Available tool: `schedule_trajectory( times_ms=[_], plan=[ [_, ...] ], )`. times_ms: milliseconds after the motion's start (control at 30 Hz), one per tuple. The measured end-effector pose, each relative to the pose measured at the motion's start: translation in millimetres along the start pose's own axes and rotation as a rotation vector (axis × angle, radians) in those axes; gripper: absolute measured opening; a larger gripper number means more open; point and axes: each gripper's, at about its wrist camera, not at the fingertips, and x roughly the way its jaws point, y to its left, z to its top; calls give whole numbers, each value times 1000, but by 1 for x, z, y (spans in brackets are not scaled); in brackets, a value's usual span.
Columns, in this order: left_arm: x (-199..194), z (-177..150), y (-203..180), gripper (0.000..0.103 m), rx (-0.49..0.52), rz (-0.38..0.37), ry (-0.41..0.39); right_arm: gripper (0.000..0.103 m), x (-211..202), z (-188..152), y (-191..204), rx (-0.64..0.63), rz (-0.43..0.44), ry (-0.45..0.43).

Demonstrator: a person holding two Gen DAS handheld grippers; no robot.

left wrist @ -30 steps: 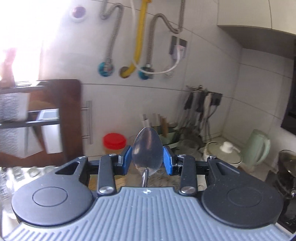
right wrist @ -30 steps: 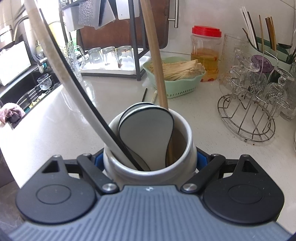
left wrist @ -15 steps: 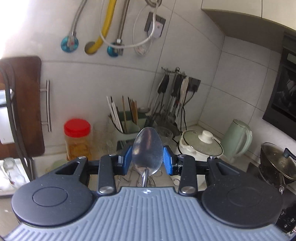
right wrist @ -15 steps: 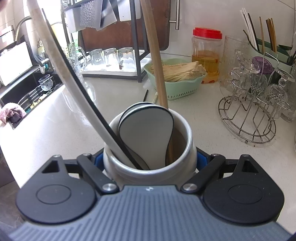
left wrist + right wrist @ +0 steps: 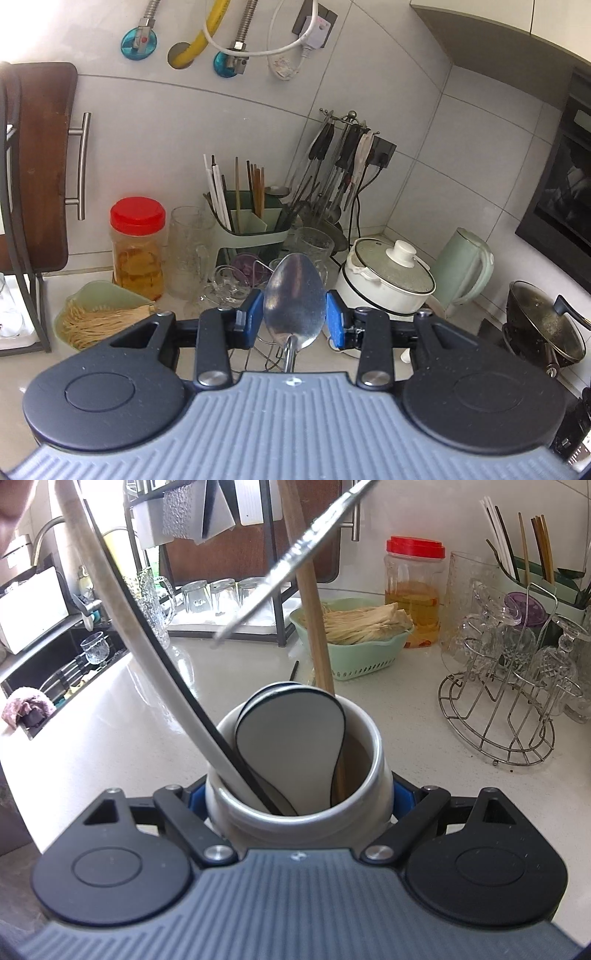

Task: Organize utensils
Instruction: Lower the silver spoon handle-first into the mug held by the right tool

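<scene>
Left wrist view: the left gripper [image 5: 294,317] clamps a steel spoon [image 5: 294,301] by its bowl, in front of the white pot [image 5: 384,280].

Right wrist view: the right gripper [image 5: 297,794] grips a white utensil crock [image 5: 295,812]; the spoon's handle hangs above the crock.

Left wrist view: sits behind own jaws, looks slightly downward toward far tiled corner, spoon [image 5: 294,295] close before lens
Right wrist view: sits behind own jaws, tilted steeper down onto surface [image 5: 110,720], crock [image 5: 295,805] very near, filling lower centre
Shared: red-lidded jar [image 5: 137,247] [image 5: 414,587], green basket [image 5: 92,314] [image 5: 354,642], chopstick caddy [image 5: 255,225] [image 5: 539,579], wire glass rack [image 5: 498,701]
</scene>
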Motion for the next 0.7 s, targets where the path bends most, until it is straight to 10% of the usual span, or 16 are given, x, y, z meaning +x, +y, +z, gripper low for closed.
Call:
schedule_trajectory(
  times_ms=[700],
  plan=[
    [5, -27, -7, 42, 115, 8, -17, 92, -2, -4, -3, -11, 19, -23]
  ],
)
